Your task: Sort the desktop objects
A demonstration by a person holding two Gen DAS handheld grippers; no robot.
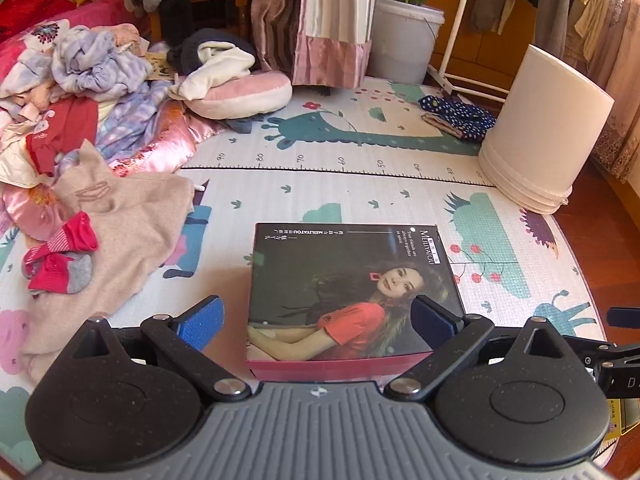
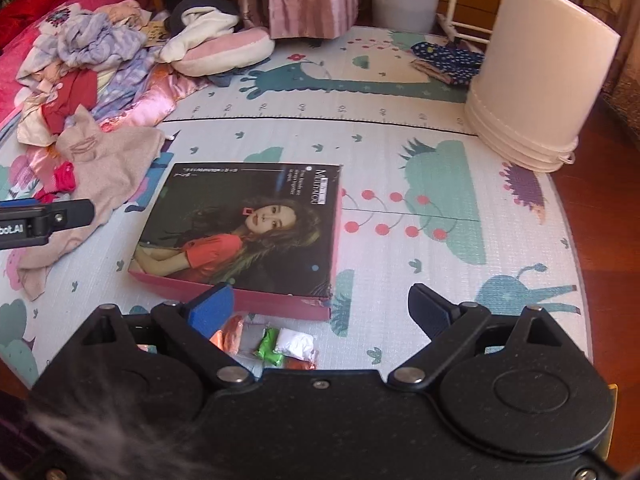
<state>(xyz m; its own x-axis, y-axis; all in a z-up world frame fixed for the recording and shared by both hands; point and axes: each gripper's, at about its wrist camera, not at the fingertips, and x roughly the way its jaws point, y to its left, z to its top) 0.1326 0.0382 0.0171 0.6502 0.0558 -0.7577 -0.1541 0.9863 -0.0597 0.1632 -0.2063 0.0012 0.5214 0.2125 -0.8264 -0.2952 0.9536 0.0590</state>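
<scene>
A flat box with a woman's photo on its lid and pink sides (image 1: 344, 292) lies on the patterned play mat; it also shows in the right wrist view (image 2: 244, 236). My left gripper (image 1: 320, 320) is open, its blue fingers straddling the box's near end. My right gripper (image 2: 320, 312) is open and empty, just in front of the box's near edge. Several small foil and plastic packets (image 2: 276, 344), orange, green and white, lie on the mat under the right gripper.
A heap of clothes (image 1: 80, 92) and a beige garment (image 1: 120, 216) with red socks (image 1: 60, 256) lie left. A stack of white buckets (image 1: 540, 136) stands right. A pink cushion (image 1: 244, 96), a dotted cloth (image 1: 456, 114) and a plant pot (image 1: 404, 36) are behind.
</scene>
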